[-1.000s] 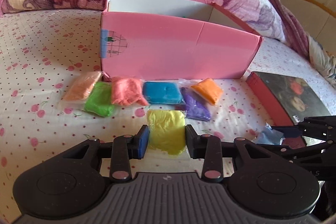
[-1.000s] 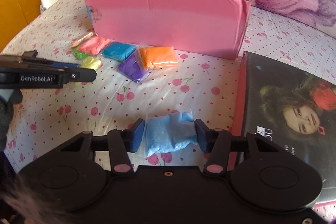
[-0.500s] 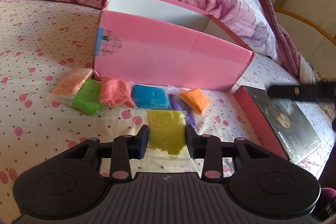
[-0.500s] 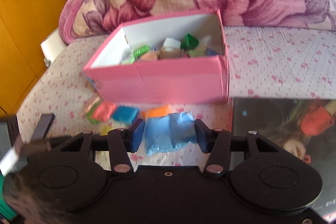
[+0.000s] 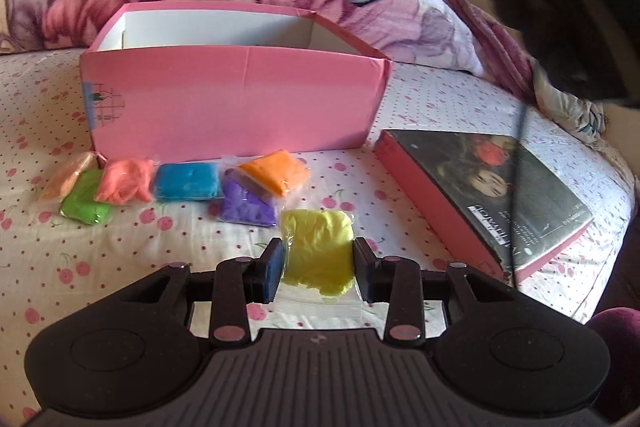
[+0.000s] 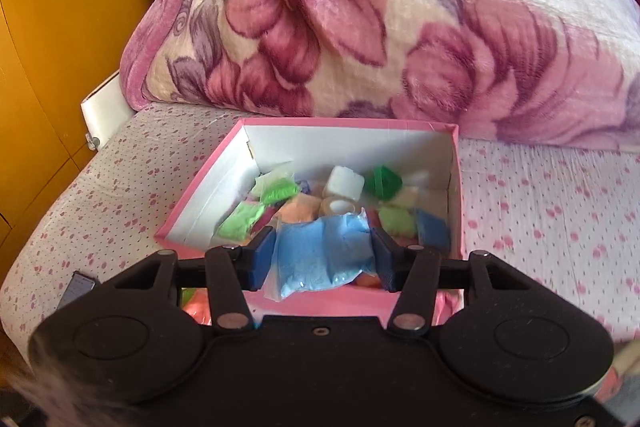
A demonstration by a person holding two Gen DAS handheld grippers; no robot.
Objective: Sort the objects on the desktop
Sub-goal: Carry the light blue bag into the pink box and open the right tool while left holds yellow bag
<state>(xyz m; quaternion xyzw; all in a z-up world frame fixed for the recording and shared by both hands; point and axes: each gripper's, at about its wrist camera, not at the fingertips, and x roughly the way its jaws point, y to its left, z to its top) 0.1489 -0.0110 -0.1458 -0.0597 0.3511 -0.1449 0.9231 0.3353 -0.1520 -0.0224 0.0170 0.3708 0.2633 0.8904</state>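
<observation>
Yellow clay in a clear packet (image 5: 318,251) is clamped between the fingers of the left gripper (image 5: 318,265), which is held low over the cherry-dotted sheet (image 5: 420,107) in front of the pink box (image 5: 236,107). More packets are laid in a row along the box's near wall: peach (image 5: 68,175), green (image 5: 86,201), coral (image 5: 126,181), blue (image 5: 187,182), purple (image 5: 246,205) and orange (image 5: 276,173), the orange one lying partly on the purple. To the right of the box a pink-edged book (image 5: 486,187) is seen flat on the sheet. A light blue packet (image 6: 322,253) is gripped between the fingers of the right gripper (image 6: 322,255), which is held above the open box, just over its near rim; inside, a mix of coloured packets and a white cube (image 6: 346,183) is visible. A floral blanket (image 6: 380,15) is piled behind the box.
</observation>
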